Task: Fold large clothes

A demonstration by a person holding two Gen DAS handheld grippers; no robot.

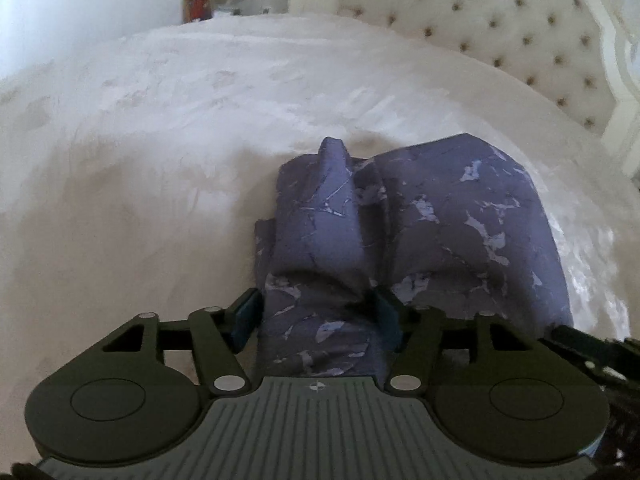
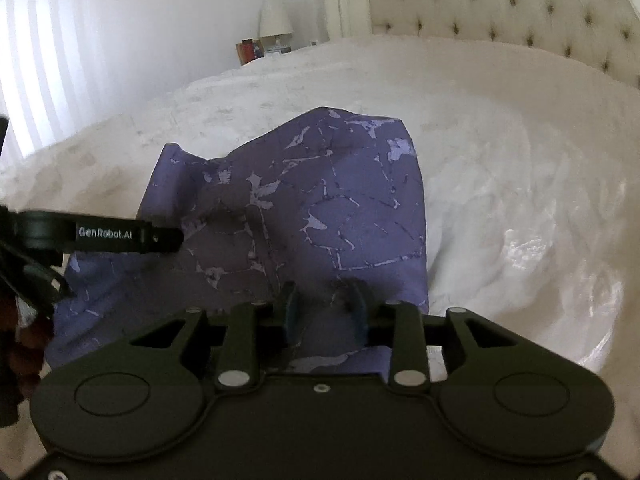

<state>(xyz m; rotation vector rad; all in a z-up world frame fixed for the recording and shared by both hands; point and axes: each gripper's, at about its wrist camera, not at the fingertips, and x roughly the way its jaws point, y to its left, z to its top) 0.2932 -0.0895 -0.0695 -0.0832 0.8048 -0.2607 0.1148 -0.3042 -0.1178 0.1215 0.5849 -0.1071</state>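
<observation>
While the cloth (image 2: 304,208) lies bunched on the bed (image 1: 160,128), partly doubled over, it still needs more folds, I think. One cloth, two claws. Left claw (image 1: 318,312) pinches its near edge. Right claw (image 2: 324,308) also pinches the cloth.

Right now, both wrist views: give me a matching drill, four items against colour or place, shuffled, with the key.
Items:
1. cloth
2. headboard
3. lamp
4. right gripper

Descriptions:
A. white shade, beyond the far side of the bed
B. fingers on either side of the cloth's near edge
C. purple, with a pale cracked print
D. cream, button-tufted

Pairs: 1-C, 2-D, 3-A, 4-B
</observation>
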